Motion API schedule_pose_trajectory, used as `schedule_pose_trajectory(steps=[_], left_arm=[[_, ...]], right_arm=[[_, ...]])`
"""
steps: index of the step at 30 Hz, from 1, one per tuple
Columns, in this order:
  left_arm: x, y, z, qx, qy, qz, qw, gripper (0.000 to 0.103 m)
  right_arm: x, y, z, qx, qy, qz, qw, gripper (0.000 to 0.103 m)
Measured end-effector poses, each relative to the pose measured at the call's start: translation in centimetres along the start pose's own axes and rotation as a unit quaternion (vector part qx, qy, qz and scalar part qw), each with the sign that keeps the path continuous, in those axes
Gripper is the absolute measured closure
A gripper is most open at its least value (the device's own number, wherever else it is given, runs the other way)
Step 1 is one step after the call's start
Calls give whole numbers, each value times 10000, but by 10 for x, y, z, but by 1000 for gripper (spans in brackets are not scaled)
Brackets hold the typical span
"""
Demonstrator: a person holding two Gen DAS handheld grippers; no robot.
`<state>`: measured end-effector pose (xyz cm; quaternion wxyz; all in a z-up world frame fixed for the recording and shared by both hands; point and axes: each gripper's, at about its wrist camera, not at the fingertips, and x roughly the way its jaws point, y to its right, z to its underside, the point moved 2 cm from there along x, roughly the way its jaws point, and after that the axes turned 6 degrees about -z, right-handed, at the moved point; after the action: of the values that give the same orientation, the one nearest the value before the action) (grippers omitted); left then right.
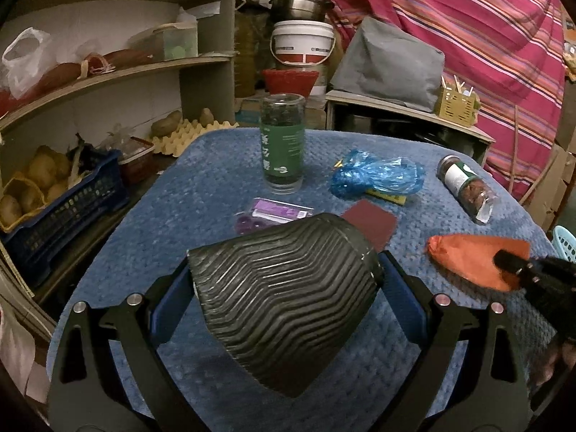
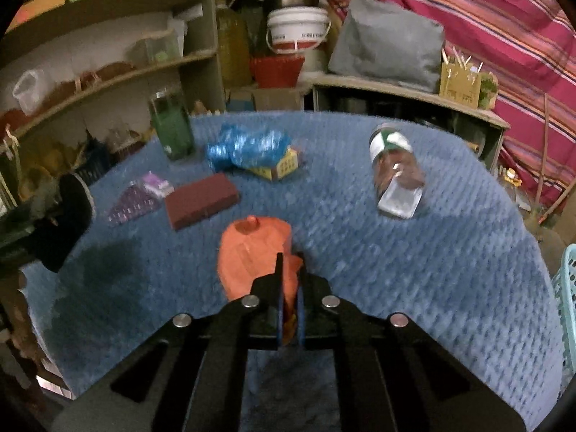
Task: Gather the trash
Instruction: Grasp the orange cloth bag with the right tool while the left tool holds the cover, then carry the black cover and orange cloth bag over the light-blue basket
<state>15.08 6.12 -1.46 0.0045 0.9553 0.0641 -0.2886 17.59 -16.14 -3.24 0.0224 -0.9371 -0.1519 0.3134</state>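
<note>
Two grippers work over a table draped in a blue textured cloth (image 1: 223, 187), and we take that cloth as our landmark. At its left end our left gripper (image 1: 284, 280) is clamped on a black ribbed container (image 1: 284, 295) with a wavy groove pattern, held tilted above the cloth; in the right wrist view the same container (image 2: 68, 223) shows at the cloth's left edge.

Toward the cloth's far left stands a tall glass jar with a green label (image 1: 282, 144), upright. Nearer the middle lies a clear packet of purple items (image 1: 266, 214), and just beside it, to the right, a dark red flat block (image 2: 201, 199). Behind the block, a crumpled blue plastic bag (image 1: 376, 176) rests on a yellow box (image 2: 284, 165), touching it.

On the cloth's near middle, our right gripper (image 2: 289, 298) is pinched tight on the edge of an orange bag (image 2: 252, 255), whose knotted end points away from us; the bag's body lies on the cloth. In the left wrist view the orange bag (image 1: 475, 255) sits toward the cloth's right, with the right gripper's (image 1: 518, 270) tip on it.

Farther right, a spice jar with a green and white label (image 2: 396, 176) lies on its side, well apart from the orange bag. Beyond the cloth's right edge, a pale turquoise basket (image 2: 567, 306) shows.
</note>
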Motion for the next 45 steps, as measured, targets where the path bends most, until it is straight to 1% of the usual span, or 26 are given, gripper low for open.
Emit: schedule_pose_trajectory(steps=[7, 13, 23, 31, 34, 36, 38, 41, 43, 45], left_arm=[[2, 21, -8, 29, 37, 191, 9998, 10], [7, 40, -14, 18, 33, 327, 9995, 10], [16, 86, -21, 124, 53, 522, 9985, 10], [16, 120, -20, 309, 71, 573, 9979, 10], [9, 139, -21, 442, 113, 658, 9968, 10], [0, 155, -24, 591, 242, 658, 9958, 10], [-7, 170, -28, 687, 295, 741, 9944, 10], [-20, 198, -33, 822, 430, 964, 9910, 10], [-30, 218, -36, 933, 542, 1101, 9880, 10], [-38, 244, -38, 1019, 615, 1316, 9841, 10]], right_arm=[[-22, 20, -9, -59, 388, -1, 9992, 98], [-35, 48, -10, 11, 517, 117, 9986, 98], [-61, 100, -12, 334, 766, 365, 9958, 98], [-87, 135, -7, 555, 932, 522, 9927, 98], [-101, 152, -6, 599, 1013, 662, 9908, 98], [-110, 162, -5, 589, 1054, 808, 9894, 98], [-123, 177, -4, 669, 1138, 940, 9868, 98], [-140, 202, -2, 893, 1248, 1117, 9818, 98], [-149, 214, -1, 936, 1290, 1267, 9791, 98], [-163, 230, 1, 1048, 1379, 1412, 9747, 98]])
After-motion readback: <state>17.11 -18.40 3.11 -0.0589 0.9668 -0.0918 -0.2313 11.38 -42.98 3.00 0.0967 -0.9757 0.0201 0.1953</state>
